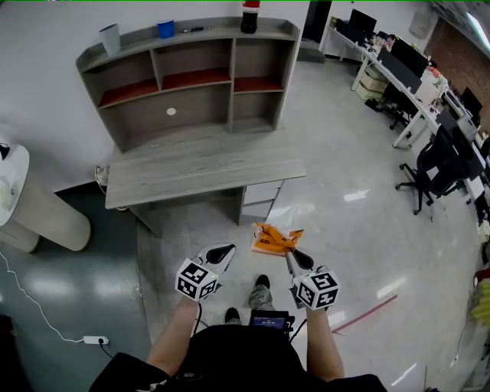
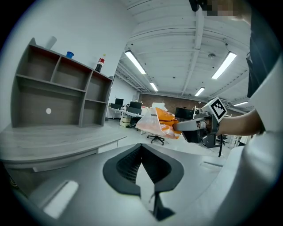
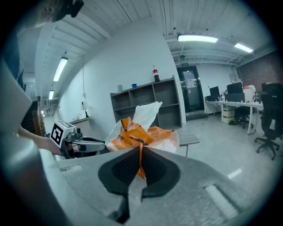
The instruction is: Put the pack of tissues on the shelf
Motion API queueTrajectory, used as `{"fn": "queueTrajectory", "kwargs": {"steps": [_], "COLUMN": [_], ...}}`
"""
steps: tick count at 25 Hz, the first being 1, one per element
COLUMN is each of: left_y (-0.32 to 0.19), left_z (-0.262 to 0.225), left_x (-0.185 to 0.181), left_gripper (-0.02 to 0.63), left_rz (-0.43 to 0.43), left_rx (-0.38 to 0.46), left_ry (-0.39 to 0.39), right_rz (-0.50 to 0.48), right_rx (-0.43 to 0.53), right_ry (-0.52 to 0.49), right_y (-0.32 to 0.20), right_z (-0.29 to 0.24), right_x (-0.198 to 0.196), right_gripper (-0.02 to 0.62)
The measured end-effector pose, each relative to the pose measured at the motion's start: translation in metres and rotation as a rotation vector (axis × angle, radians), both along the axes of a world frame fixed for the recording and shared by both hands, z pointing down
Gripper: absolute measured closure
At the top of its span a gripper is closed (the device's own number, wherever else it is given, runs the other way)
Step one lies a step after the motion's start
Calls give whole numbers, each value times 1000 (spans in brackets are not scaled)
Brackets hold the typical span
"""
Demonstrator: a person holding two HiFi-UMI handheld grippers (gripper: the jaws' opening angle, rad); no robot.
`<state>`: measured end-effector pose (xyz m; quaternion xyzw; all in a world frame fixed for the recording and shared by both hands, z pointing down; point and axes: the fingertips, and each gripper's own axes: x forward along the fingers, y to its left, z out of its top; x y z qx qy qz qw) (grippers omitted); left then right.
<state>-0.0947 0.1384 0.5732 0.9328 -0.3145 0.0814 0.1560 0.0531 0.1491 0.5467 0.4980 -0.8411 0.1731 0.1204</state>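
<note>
Two handheld grippers reach out ahead of a person standing on a glossy floor, seen from above in the head view. The right gripper point(image 1: 293, 256) is clenched on the pack of tissues point(image 1: 274, 239), an orange pack in clear plastic. In the right gripper view its jaws are pressed together on a fold of the wrapper, and the pack hangs just past their tips. The pack is in the air above the floor, in front of the person and well apart from the furniture.

The left gripper point(image 1: 218, 255) is beside it, to the left, not touching the pack. In the left gripper view its jaws are closed with nothing between them.

Further ahead, a grey wooden desk point(image 1: 199, 168) stands against a white wall. A shelf point(image 1: 191, 76) with several open compartments sits on the back of the desk. On top of the shelf stand a grey cup point(image 1: 110, 37), a blue cup point(image 1: 165, 29) and a dark bottle with a red cap point(image 1: 249, 17).

To the right, rows of office desks with monitors point(image 1: 398, 61) and black chairs point(image 1: 429, 164) fill the room.
</note>
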Motion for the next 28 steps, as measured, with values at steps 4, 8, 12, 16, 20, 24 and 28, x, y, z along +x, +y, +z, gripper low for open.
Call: {"fn": "queueTrajectory", "kwargs": {"steps": [4, 8, 12, 16, 20, 24, 28], "left_y": [-13, -35, -65, -93, -120, -150, -176], "left_z": [2, 2, -4, -6, -7, -9, -12], "left_x": [-3, -7, -2, 14, 23, 34, 49], "left_gripper": [604, 604, 604, 604, 604, 604, 604], "left_rz": [-15, -42, -60, -60, -83, -113, -132], "left_rx": [1, 4, 9, 9, -1, -4, -5], "left_ry": [-5, -18, -23, -26, -33, -37, -39], "right_rz": [-14, -41, -69, -78, -96, -128, -152], "right_rx": [3, 12, 20, 15, 5, 3, 2], "right_ry": [-6, -16, -21, -25, -35, -44, -51], "right_y": [-19, -47, -79, -109, -141, -172, -202], "right_z": [2, 3, -1, 0, 0, -1, -2], "right_x": [-1, -6, -5, 10, 20, 29, 43], "right_gripper": [591, 591, 591, 591, 591, 591, 591]}}
